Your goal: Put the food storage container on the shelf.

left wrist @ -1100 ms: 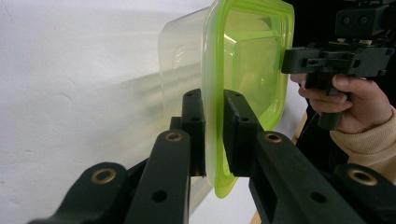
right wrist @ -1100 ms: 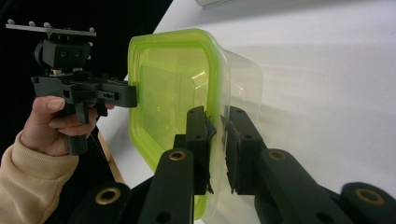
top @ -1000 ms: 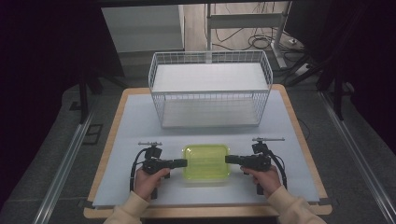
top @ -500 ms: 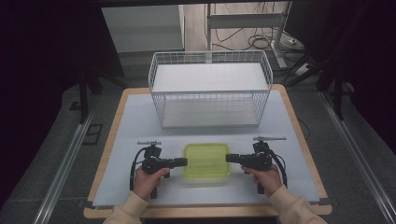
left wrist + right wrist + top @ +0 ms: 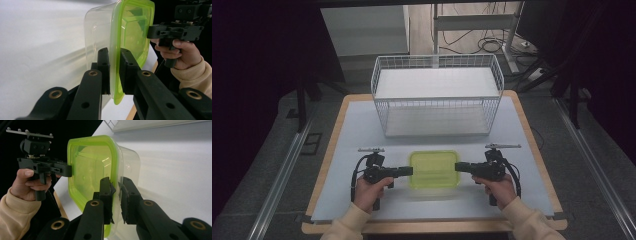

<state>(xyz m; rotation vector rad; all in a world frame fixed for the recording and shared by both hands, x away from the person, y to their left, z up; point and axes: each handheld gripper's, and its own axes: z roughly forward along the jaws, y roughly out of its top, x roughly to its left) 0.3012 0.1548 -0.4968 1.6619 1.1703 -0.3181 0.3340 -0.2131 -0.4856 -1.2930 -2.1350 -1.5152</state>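
High view: one clear box (image 5: 434, 170) with a green lid sits near the front edge of the counter (image 5: 362, 125), between two tools. The left tool (image 5: 408, 171) meets its left edge and the right tool (image 5: 458, 167) its right edge. Behind it stands one white wire basket (image 5: 437, 95). The counter has a pale top with a wooden border; around it lie grey floor, metal rails and cables, and the room is dark.

Left gripper view: the left tool (image 5: 114, 71) pinches the green lid's rim (image 5: 115, 75), one black jaw on each side. One hand in a cream sleeve holds the other tool beyond.

Right gripper view: the right tool (image 5: 115, 195) pinches the box (image 5: 100, 170) at its rim, lid edge between the jaws.
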